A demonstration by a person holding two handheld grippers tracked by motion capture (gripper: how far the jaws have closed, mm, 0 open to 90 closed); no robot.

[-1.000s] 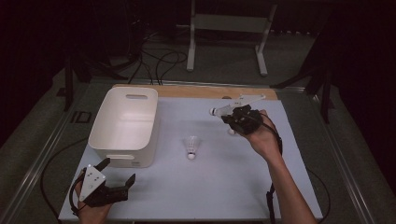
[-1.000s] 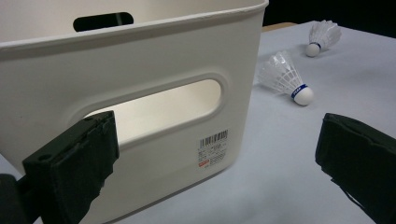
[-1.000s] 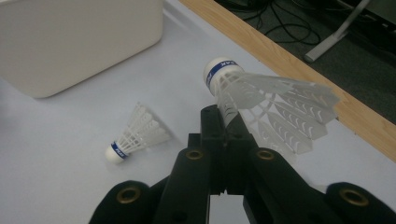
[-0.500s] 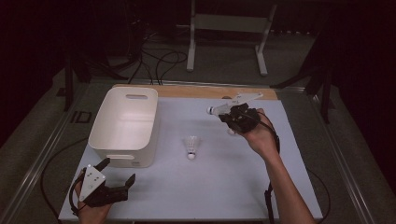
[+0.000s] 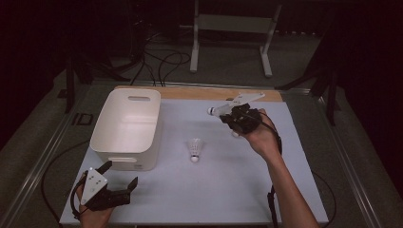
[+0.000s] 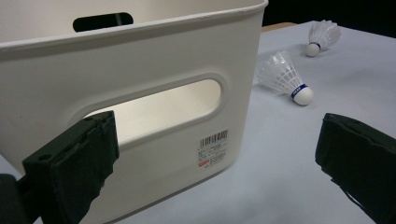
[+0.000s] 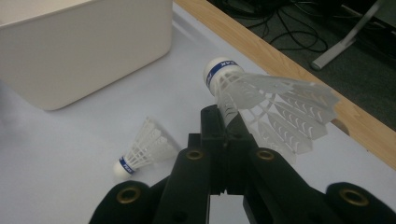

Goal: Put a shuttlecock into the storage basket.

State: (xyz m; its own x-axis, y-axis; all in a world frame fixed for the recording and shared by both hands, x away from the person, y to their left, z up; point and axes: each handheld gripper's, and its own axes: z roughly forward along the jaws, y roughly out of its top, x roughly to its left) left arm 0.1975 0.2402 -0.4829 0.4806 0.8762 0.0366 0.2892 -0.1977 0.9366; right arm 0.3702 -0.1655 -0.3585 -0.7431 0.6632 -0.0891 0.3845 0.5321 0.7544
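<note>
**One shuttlecock pinched, one lying on the table**

My right gripper (image 7: 227, 122) has its jaws clamped on the skirt of a shuttlecock (image 7: 266, 100), lifted above the far right part of the white table (image 5: 237, 190), cork end pointing toward the bin (image 5: 127, 126). A second shuttlecock (image 5: 194, 148) lies on its side mid-table, between the bin and my right hand. My left gripper (image 5: 119, 175) rests at the near left corner, just beside the bin's handle wall, jaws spread wide and empty.
</note>
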